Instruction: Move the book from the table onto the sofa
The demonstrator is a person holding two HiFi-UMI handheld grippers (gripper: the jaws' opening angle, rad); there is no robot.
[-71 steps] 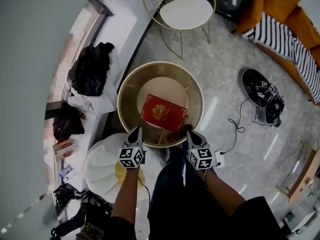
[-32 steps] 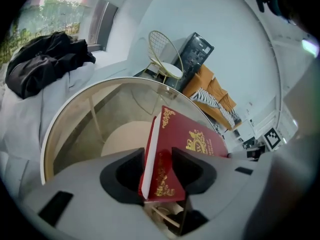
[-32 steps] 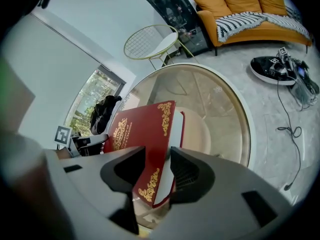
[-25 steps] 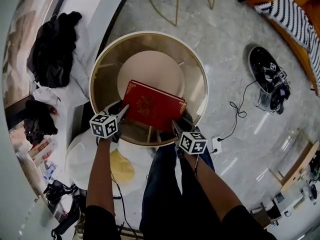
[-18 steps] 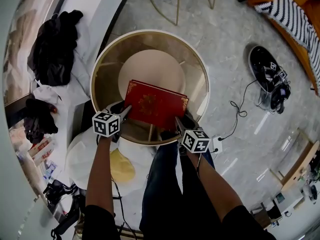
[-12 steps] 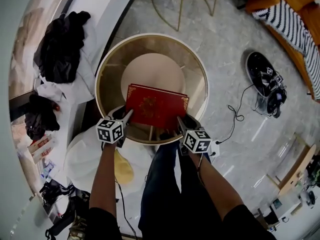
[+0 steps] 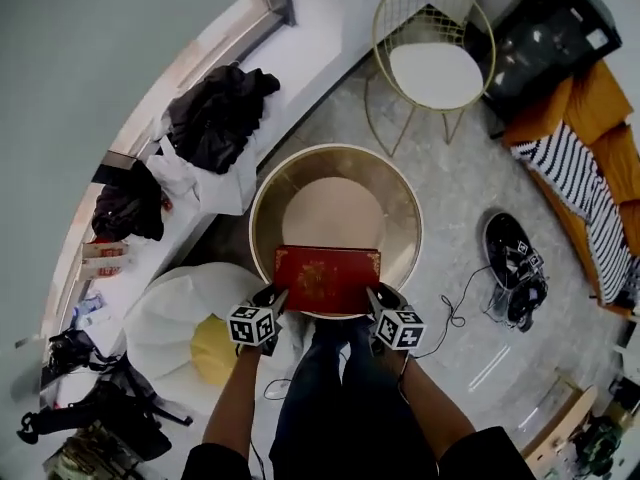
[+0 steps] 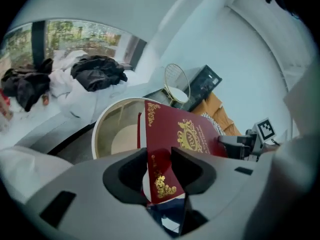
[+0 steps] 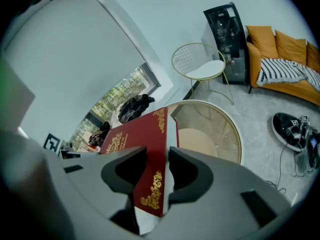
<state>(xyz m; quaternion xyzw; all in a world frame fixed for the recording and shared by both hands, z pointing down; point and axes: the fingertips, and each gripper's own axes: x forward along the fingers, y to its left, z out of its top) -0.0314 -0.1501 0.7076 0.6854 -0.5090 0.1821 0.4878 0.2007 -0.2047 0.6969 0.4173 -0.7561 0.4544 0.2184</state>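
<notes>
A red book point(image 7: 328, 278) with gold ornament hangs level above the near rim of the round gold-rimmed glass table point(image 7: 256, 208). My left gripper point(image 7: 274, 301) grips its left end and my right gripper point(image 7: 376, 301) its right end. In the left gripper view the book point(image 8: 175, 139) stands on edge between the pads of that gripper point(image 8: 159, 166). In the right gripper view the jaws of the gripper point(image 9: 157, 171) are closing tighter on the book point(image 9: 140, 134), pads against both covers. The orange sofa point(image 7: 590, 108) lies at the far right and also shows in the right gripper view point(image 9: 280, 46).
A gold wire chair point(image 7: 432, 63) and a black cabinet point(image 7: 545, 23) stand beyond the table. A striped throw point(image 7: 575, 173) lies on the sofa. A black device point(image 7: 510, 263) with a cable sits on the floor at the right. Dark clothes point(image 7: 215, 118) lie by the window, and a white cushion point(image 7: 185, 318) sits at the left.
Both grippers have risen with the book, lifting it off the tabletop and drawing it toward me. The head view now takes in more of the room, including the sofa and cabinet.
</notes>
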